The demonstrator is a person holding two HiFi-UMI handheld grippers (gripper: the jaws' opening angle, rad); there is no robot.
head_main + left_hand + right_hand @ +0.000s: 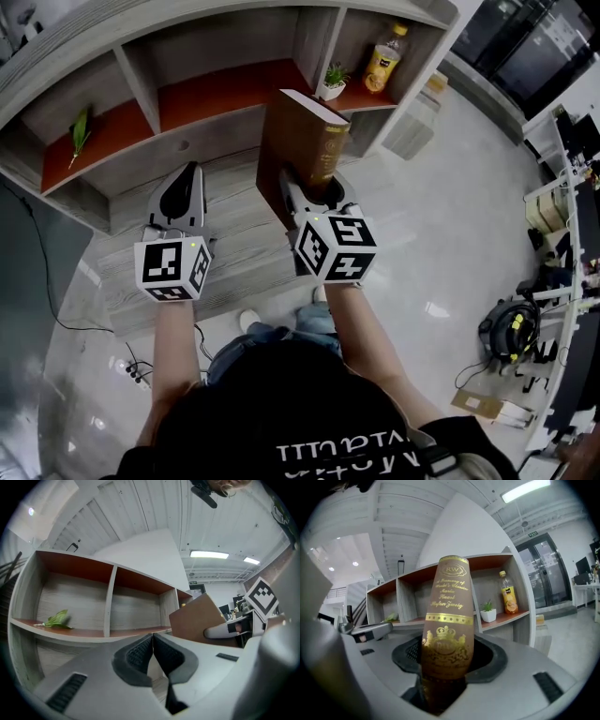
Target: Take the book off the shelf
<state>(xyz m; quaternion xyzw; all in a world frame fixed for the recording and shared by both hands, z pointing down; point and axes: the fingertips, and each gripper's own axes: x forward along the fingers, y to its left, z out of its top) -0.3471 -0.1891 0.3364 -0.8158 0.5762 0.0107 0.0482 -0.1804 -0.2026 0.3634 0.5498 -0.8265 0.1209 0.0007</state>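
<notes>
With your right gripper (317,192) clamped on the book's (305,141) spine and your left gripper (185,183) shut on nothing, hold the book upright and draw it clear of the shelf (206,131).

Left gripper (153,639) at lower centre, its dark ribbed fingers (133,656) pressed together with nothing between them.
Beyond it, a grey wooden shelf (110,606) with red-brown inner panels spans the left and middle of the frame; a green leafy sprig (57,619) lies in its leftmost compartment. At centre right a brown book (194,618) stands tilted clear of the shelf, a finger of the right gripper (219,631) lying against its cover, that gripper's marker cube (260,597) above.
</notes>
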